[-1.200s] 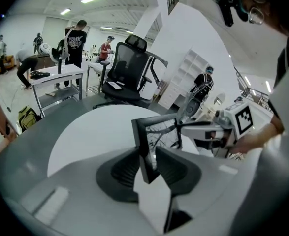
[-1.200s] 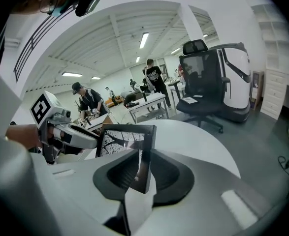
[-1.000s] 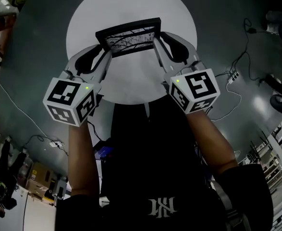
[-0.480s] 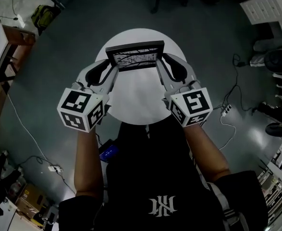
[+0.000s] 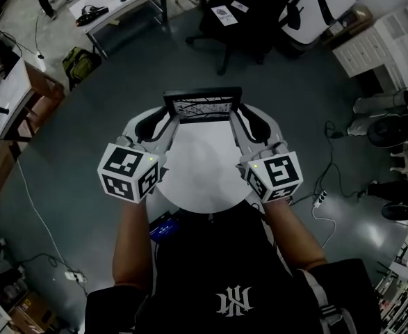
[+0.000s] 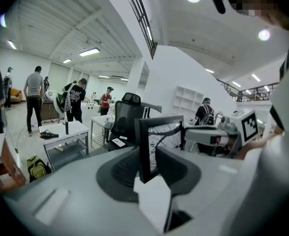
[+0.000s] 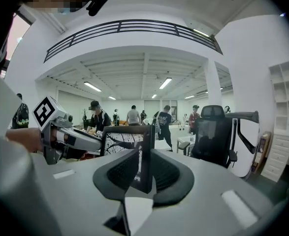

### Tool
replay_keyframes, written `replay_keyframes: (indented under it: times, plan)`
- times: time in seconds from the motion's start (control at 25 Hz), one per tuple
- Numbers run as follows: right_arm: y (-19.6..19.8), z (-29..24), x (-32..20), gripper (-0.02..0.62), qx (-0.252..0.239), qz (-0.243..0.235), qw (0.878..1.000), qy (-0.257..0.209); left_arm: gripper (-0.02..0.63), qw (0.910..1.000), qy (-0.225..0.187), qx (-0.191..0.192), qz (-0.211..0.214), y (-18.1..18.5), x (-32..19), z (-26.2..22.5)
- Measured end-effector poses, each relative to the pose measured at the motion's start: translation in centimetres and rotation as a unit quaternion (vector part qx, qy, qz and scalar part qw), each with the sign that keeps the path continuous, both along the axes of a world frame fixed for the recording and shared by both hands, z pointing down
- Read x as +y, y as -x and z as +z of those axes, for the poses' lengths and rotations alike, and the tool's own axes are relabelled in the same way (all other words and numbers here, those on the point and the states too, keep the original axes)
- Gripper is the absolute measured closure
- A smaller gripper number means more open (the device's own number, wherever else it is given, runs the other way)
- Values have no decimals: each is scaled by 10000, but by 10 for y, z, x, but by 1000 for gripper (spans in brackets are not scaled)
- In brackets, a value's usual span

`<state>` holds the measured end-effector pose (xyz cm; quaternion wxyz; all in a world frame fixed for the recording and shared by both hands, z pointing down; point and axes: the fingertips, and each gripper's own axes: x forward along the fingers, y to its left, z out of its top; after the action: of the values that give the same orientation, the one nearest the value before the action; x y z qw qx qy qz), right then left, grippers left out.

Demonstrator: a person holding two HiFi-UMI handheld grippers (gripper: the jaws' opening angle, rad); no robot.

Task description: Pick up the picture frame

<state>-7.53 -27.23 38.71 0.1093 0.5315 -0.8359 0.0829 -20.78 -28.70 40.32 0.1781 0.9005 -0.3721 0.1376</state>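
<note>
1. The frame hangs in the air, upright, between the two grippers, above the far side of the round table and not touching it.
2. The left gripper is clamped on the frame's left side rail. Its own view shows the dark rail pinched between the pads.
3. The right gripper is clamped on the right side rail, which sits between its pads in the same way.
4. Handling, as I judge it: stiff, thin and probably light. The front looks glazed, so treat it as fragile. The rails look smooth and could slip if either hand eases off.
5. The side rails look like the best hold, one gripper on each as now, with the hands kept level so the frame doesn't twist.
6. Compared with a second ago, both grippers and the frame have come up. The table looks smaller and further below, and more of the floor, chair and desks shows around it. The grip looks the same.
</note>
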Motion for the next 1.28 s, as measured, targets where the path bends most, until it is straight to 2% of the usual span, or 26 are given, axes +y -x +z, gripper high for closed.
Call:
replay_keyframes:
  times: [0.36, 0.64, 0.84, 1.04, 1.28]
  plan:
    - [8, -85, -12, 531, 51, -57, 9977, -679, 512, 9979, -583, 262, -113, 8, -14, -76]
    - [8, -133, -10, 541, 125, -257, 9931, -1141, 522, 9916, -1143, 467, -378, 12, -14, -129]
    - [8, -166, -1, 548, 56, -371, 9877, -1515, 526, 9857, -1560, 368, -516, 12, -4, -161]
    - [6, -184, 22, 543, -52, -453, 9850, -1662, 528, 9808, -1818, 282, -643, 12, 23, -189]
    - [-32, -210, 59, 545, -223, -587, 9800, -1890, 527, 9748, -2077, 147, -800, -25, 63, -221]
